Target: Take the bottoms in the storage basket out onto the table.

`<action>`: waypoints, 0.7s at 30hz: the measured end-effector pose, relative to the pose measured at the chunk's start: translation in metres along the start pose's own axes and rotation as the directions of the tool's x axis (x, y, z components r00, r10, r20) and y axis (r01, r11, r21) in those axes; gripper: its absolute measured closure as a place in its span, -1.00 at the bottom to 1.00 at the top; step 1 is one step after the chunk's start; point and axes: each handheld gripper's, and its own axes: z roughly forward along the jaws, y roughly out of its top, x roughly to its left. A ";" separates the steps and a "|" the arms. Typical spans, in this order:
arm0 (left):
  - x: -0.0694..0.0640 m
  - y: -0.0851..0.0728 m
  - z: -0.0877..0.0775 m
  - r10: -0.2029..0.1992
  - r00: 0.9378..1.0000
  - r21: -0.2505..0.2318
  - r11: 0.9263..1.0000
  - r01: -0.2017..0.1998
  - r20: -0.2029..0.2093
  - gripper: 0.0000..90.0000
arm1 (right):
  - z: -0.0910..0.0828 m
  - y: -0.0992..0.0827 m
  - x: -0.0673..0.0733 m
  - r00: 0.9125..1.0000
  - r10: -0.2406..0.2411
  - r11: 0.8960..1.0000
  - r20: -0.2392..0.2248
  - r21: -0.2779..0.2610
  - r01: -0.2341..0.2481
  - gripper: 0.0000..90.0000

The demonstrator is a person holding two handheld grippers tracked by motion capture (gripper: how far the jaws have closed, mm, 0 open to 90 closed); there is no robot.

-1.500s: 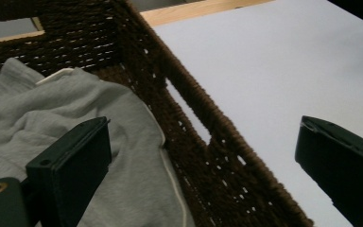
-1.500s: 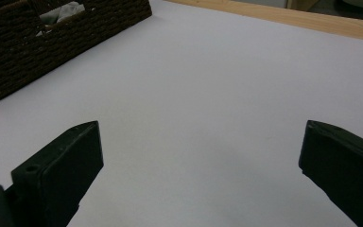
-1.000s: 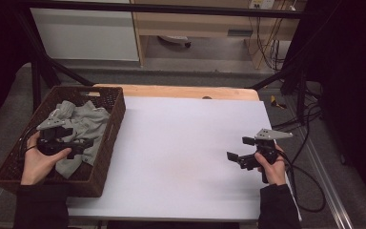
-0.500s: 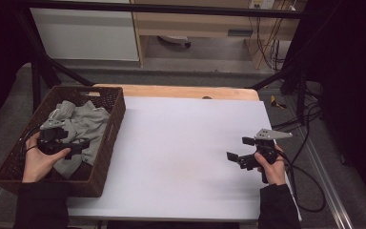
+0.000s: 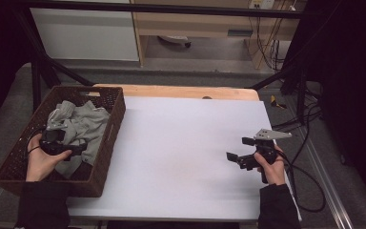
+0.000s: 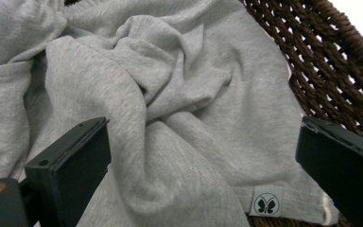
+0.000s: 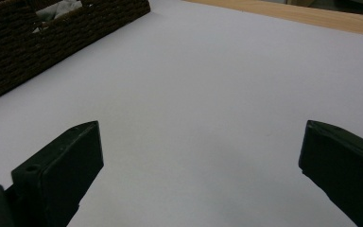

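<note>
From the high view, a dark wicker basket (image 5: 106,143) sits at the left end of a white table (image 5: 181,148), with a crumpled grey garment (image 5: 83,126) piled inside it. The left gripper (image 5: 78,148) is held by the person's left hand (image 5: 40,160) inside the basket, low over the near part of the cloth; this view is too small to tell how its jaws stand. The right gripper (image 5: 236,155), with a grey three-cornered plate on top and a cable trailing off the table's right edge, is held over bare table at the right, well apart from the basket, its 2 jaws spread and pointing left.

The left gripper view fills in what the high view leaves unclear: the left gripper (image 6: 203,156) has its 2 black jaws wide apart, with nothing clamped between them. The grey garment (image 6: 170,94) lies folded and creased right under them, and a small square label with a butterfly mark (image 6: 266,204) sits at its hem. The basket wall (image 6: 331,71) runs along the right.

In the right gripper view, the right gripper (image 7: 201,161) is also spread wide and empty above the white table (image 7: 227,80). The basket (image 7: 52,33) stands far off at the upper left, a scrap of grey cloth (image 7: 59,9) showing over its rim.
</note>
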 end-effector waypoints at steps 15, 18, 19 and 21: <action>0.000 -0.008 0.014 0.024 1.000 0.105 0.994 -0.023 -0.010 -0.86 | 0.001 0.000 0.000 1.000 -0.006 1.000 0.001 0.004 0.006 -0.97; 0.000 -0.009 0.015 0.002 1.000 0.121 0.993 0.000 -0.016 -0.73 | 0.001 0.000 0.000 1.000 -0.004 1.000 0.001 0.006 0.004 -0.98; 0.000 -0.009 0.015 -0.007 1.000 0.121 0.993 0.009 -0.015 -0.66 | 0.001 0.000 0.000 1.000 -0.004 1.000 0.000 0.005 0.004 -0.97; 0.000 -0.009 0.016 -0.014 1.000 0.123 0.992 0.015 -0.010 -0.55 | 0.001 0.000 0.000 1.000 -0.004 1.000 0.001 0.005 0.004 -0.98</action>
